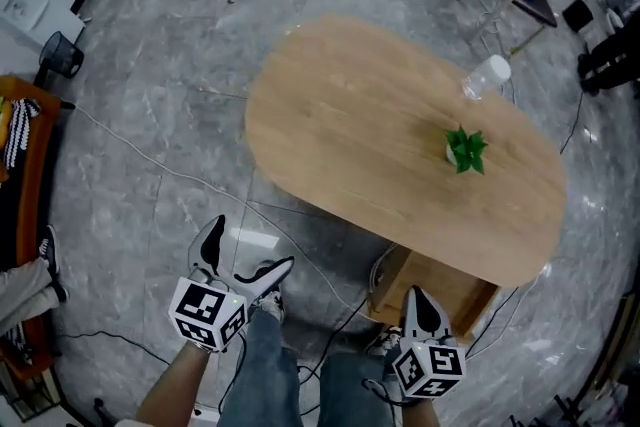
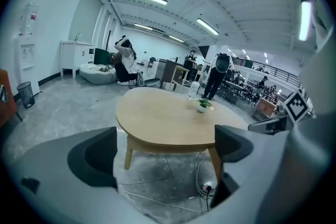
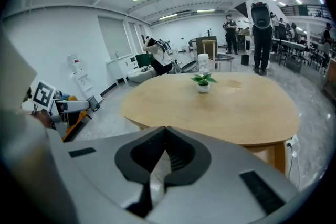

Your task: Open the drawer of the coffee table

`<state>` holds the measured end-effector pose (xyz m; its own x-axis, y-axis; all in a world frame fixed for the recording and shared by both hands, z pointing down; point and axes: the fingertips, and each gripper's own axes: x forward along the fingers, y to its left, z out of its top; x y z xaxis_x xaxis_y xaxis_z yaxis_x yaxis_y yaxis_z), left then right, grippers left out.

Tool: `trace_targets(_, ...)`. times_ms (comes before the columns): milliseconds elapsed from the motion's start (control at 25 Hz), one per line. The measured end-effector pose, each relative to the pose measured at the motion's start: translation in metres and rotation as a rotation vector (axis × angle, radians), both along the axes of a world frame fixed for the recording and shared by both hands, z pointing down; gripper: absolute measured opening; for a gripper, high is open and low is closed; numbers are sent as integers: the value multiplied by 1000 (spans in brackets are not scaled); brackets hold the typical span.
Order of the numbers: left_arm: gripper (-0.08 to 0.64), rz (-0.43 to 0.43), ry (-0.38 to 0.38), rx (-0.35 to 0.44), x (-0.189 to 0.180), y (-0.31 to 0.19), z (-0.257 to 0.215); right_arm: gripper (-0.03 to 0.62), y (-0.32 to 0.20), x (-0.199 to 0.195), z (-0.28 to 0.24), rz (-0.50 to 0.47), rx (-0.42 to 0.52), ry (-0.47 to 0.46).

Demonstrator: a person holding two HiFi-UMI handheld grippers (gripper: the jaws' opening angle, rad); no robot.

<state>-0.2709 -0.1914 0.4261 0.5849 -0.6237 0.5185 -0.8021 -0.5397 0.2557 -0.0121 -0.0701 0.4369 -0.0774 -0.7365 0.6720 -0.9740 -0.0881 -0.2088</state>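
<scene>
"Wooden oval coffee table (image 1: 370, 115), light-toned, in the middle of that grey marbled floor (image 1: 150, 65). Where's its drawer?"

"Under the near edge, on the person's right. A wooden drawer (image 1: 440, 287) juts out past the tabletop, and I can see down into it from above."

"And the grippers?"

"The right gripper (image 1: 420, 300) is just in front of that drawer, apart from it, with its two jaws pressed together on nothing. The left gripper (image 1: 250, 245) hangs over bare floor, well clear of the table, jaws spread wide and nothing between them."

"What's on top?"

"A small green potted plant in a white pot (image 1: 465, 150), and a clear plastic bottle (image 1: 487, 75) beyond it near the far edge."

"Anything underfoot?"

"A thin white cable (image 1: 180, 177) trails across the floor and runs under the table. The person's blue-jeaned legs (image 1: 265, 365) are between the two grippers."
</scene>
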Motion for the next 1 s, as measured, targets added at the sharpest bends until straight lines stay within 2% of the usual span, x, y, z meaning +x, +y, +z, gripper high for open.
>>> trace_targets(120, 575, 52, 17, 7, -27, -26, 13, 0, -18, -36, 12, 27, -17, 9)
trace_targets(280, 575, 188, 20, 23, -47, -49, 27, 0, -40, -68, 12, 81, -12, 28)
trace_targets(480, 575, 311, 48, 10, -60, -64, 58, 0, -47, -93, 16, 69, -42, 68)
trace_targets(600, 575, 346, 81, -6, -61, -72, 83, 0, -53, -94, 29, 82, -64, 88)
trace_targets(760, 574, 439, 47, -6, -51, -80, 116, 0, -59, -91, 42, 148, -81, 78)
trace_targets(1000, 574, 564, 10, 17, -31, -91, 148, 0, -65, -102, 65, 174, -135, 15)
